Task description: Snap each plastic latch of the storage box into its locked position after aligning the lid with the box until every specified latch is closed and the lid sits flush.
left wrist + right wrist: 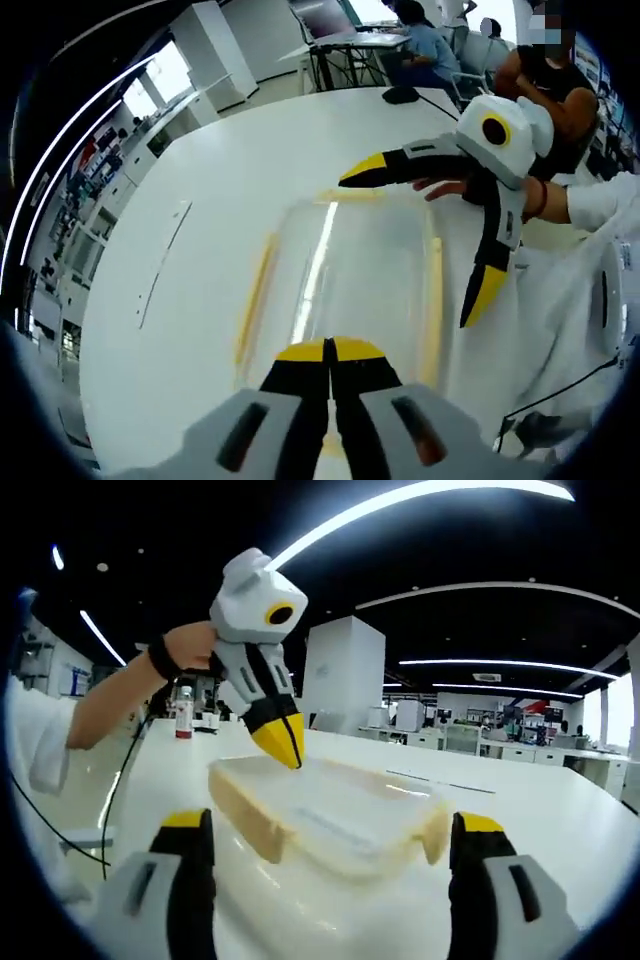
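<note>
The storage box (325, 820), clear plastic with pale yellow latches, is sitting on the white tabletop (240, 170), its lid (330, 805) lying on top. In the right gripper view it is lying between and beyond that view's own jaws, with one yellow latch (245, 825) showing on its left end and another latch (432, 830) on the right end.

The left tool (328, 350) is rising from the bottom of the left gripper view with its yellow-tipped jaws pressed together, gripping nothing, and its tips are sitting at the near edge of the box lid (340, 260). In the right gripper view the same tool (283, 742) is coming down from above in a person's hand (190, 645), its closed yellow tip touching or just above the far left edge of the lid; whether it is pressing cannot be told.

The right tool (325, 825) is standing wide open, its two jaws spread either side of the box and holding nothing. In the left gripper view it (425, 240) is hovering over the far right corner of the box, jaws splayed far apart, held by a hand (450, 187) in a white sleeve (600, 200).

Long yellow strips (255, 295) are running along the sides of the lid. A red-capped bottle (184, 715) is standing on the tabletop well behind the box. Seated people (425, 45) are working at a desk across the room.
</note>
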A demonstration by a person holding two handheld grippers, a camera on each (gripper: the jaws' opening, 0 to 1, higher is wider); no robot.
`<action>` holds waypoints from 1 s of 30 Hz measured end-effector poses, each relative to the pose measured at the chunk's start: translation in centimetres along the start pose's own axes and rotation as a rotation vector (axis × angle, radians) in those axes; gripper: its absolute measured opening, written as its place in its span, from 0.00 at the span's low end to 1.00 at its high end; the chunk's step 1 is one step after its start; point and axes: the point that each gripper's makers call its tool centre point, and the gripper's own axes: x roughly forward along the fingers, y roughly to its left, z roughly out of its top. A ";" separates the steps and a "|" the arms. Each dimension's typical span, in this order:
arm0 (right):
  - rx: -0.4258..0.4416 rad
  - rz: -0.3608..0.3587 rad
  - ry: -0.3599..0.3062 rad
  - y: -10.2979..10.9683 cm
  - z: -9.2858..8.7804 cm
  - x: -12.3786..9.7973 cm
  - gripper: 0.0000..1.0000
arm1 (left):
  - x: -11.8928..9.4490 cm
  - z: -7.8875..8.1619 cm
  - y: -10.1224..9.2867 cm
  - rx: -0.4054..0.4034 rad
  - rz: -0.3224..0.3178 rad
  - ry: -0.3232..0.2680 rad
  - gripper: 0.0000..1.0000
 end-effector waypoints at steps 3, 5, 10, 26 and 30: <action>-0.020 -0.010 0.007 0.2 -0.2 0.2 1.00 | 0.0 -0.4 -0.4 0.004 -0.034 0.062 0.00; -0.021 -0.014 0.007 -0.1 -0.1 0.3 1.00 | 0.0 -0.4 -0.6 0.014 -0.050 0.086 0.00; 0.015 -0.022 -0.015 -0.1 0.2 0.2 1.00 | 0.2 -0.5 -0.6 0.007 -0.077 0.131 0.00; 0.052 -0.062 0.006 -0.9 -0.4 1.3 1.00 | 0.4 -0.6 -0.4 0.035 -0.150 0.205 0.00; 0.061 -0.056 0.010 -0.9 -0.5 1.5 1.00 | 0.5 -0.7 -0.5 0.033 -0.147 0.222 0.00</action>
